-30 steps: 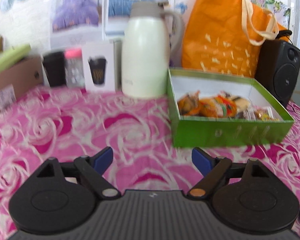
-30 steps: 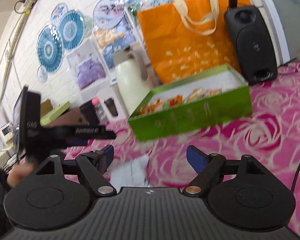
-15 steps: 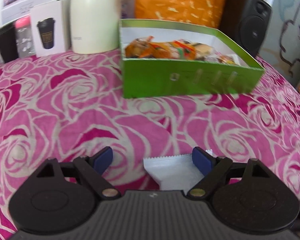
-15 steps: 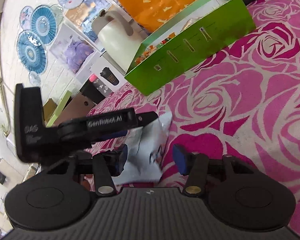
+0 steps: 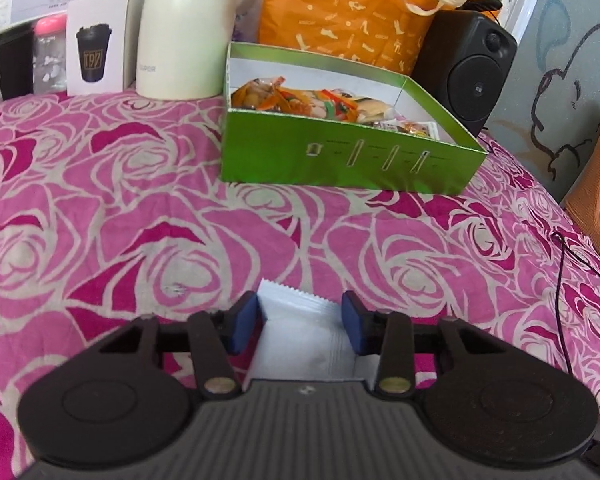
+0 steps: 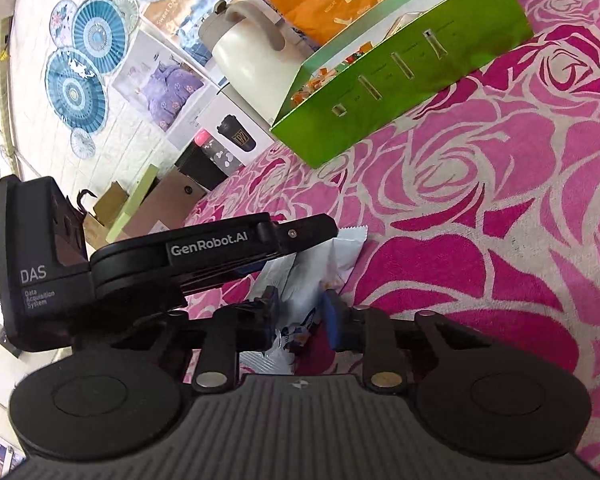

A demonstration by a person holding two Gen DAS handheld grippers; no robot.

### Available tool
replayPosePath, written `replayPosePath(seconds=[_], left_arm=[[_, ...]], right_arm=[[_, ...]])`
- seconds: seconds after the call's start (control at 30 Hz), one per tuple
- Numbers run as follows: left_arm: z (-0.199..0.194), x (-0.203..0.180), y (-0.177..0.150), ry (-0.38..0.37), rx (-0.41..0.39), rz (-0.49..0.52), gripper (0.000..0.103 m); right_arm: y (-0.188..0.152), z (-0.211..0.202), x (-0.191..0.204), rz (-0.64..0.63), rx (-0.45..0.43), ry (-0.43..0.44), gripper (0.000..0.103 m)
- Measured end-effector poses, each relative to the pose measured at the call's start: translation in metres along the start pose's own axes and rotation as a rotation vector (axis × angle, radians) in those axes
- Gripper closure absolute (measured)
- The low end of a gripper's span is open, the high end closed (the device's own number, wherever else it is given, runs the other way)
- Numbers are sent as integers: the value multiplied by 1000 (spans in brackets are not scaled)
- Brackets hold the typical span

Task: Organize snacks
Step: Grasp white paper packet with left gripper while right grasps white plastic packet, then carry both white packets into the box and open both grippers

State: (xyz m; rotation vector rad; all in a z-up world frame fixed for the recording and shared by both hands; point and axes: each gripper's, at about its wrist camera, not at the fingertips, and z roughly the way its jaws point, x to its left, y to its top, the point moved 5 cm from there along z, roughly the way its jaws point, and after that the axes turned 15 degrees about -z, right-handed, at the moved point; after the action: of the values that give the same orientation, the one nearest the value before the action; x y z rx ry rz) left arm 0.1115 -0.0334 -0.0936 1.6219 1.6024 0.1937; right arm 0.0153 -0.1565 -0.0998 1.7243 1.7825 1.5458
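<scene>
Right now my left gripper sits low over the pink rose-patterned cloth that covers the counter. Its jaws have just been closing and stand about a third open, with a white snack packet lying flat between them. The left blue pad touches the packet's edge; whether the right pad presses on it I cannot tell.

My right gripper has also just been closing. Its pads pinch the near end of the same white packet, which bunches up between them. The left gripper reaches across in front of it from the left, over the packet's far part.

Farther off, toward the right, stands the open green box, already holding a heap of orange and yellow wrapped snacks. It is well apart from the packet. Just left of the box stands a cream jug, and left of that a white carton with a black cup printed on it. Behind the box leans an orange bag, with a black speaker to its right.
</scene>
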Motion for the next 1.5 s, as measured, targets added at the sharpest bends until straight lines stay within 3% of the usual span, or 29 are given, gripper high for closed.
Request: replayPosePath(seconds=[0.23, 0.5, 0.87, 1.07, 1.17, 1.5], left_arm=[[-16, -7, 4, -28, -42, 14, 63], [-29, -31, 18, -71, -87, 48, 64], [-21, -76, 71, -102, -193, 119, 64], [13, -103, 122, -110, -306, 131, 63], [39, -110, 143, -77, -344, 121, 63], [120, -104, 165, -31, -303, 26, 63]], right_arm=[[5, -10, 9, -29, -56, -8, 71], [23, -22, 10, -46, -117, -20, 73], [86, -24, -11, -62, -198, -12, 74], [142, -5, -45, -82, -272, -17, 75], [164, 10, -66, -67, -298, 3, 75], [180, 59, -123, -3, -255, -20, 76]])
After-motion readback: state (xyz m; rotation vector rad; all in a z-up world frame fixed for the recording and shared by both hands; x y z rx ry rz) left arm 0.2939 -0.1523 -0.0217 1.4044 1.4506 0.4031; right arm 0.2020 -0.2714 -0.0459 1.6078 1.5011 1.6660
